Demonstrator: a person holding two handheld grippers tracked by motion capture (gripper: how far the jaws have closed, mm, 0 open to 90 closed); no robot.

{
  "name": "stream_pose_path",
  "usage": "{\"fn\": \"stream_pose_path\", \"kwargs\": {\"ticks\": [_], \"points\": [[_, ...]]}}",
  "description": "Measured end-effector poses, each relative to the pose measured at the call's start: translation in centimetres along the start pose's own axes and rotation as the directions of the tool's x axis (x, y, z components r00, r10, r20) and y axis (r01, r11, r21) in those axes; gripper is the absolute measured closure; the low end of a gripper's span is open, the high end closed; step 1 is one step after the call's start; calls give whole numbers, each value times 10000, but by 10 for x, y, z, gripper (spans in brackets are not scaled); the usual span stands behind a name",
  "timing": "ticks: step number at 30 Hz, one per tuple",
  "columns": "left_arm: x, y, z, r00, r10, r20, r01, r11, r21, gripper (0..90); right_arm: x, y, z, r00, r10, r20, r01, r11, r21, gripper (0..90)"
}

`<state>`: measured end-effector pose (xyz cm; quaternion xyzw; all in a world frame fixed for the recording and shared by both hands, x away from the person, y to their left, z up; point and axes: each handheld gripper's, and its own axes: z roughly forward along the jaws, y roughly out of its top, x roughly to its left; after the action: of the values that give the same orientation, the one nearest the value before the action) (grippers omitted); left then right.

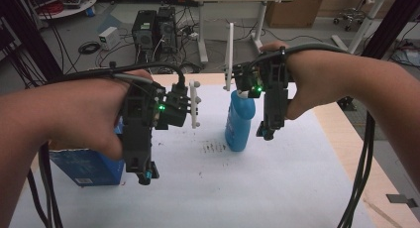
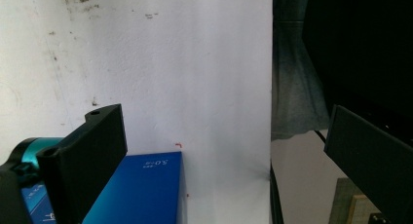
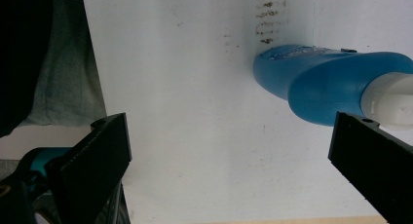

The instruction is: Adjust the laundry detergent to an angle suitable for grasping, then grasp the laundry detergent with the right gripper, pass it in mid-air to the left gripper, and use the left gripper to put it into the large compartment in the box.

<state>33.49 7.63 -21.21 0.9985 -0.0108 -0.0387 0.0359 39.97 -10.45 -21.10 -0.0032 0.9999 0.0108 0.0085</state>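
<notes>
White paper [image 1: 277, 188] covers our table, stained with dark specks near its middle, and beyond the far edge we see a floor crowded with computer towers [image 1: 154, 29], cables and a desk [image 1: 233, 10].

At the left, near edge a blue box [image 1: 89, 166] lies flat on the paper, its long side running roughly left to right. In the left gripper view it sits low in the picture with small white print on its top face; we cannot read the print. The box is closed, so we cannot tell what is in it.

Above the box we hold the left gripper [image 2: 221, 151], well off the paper. Its jaws are spread wide with nothing between them but bare paper and the corner of the box below.

Right of centre a blue bottle [image 1: 239, 121] stands upright on the paper, long axis vertical, white cap [image 1: 242, 93] pointing up. It stands just right of the dark specks. The bottle is opaque, so we cannot tell whether it holds anything. In the right gripper view the bottle [image 3: 331, 85] shows from above, its cap beside the right-hand jaw.

Just right of the bottle we hold the right gripper [image 3: 229, 156], raised at about cap height. Its jaws are also released and wide apart, gripping nothing; the bottle stands apart from them, untouched.

At the far right the bare wood of the table [image 1: 346, 139] shows past the paper's edge.
</notes>
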Motion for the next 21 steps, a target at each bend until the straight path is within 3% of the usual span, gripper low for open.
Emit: {"fn": "stream_pose_path", "kwargs": {"ticks": [21], "points": [[-5, 5, 0, 10000, 2, 7, -2, 9999, 139, 17, 2, -5, -2, 9999, 49, 93, -48, 10000, -19, 9]]}}
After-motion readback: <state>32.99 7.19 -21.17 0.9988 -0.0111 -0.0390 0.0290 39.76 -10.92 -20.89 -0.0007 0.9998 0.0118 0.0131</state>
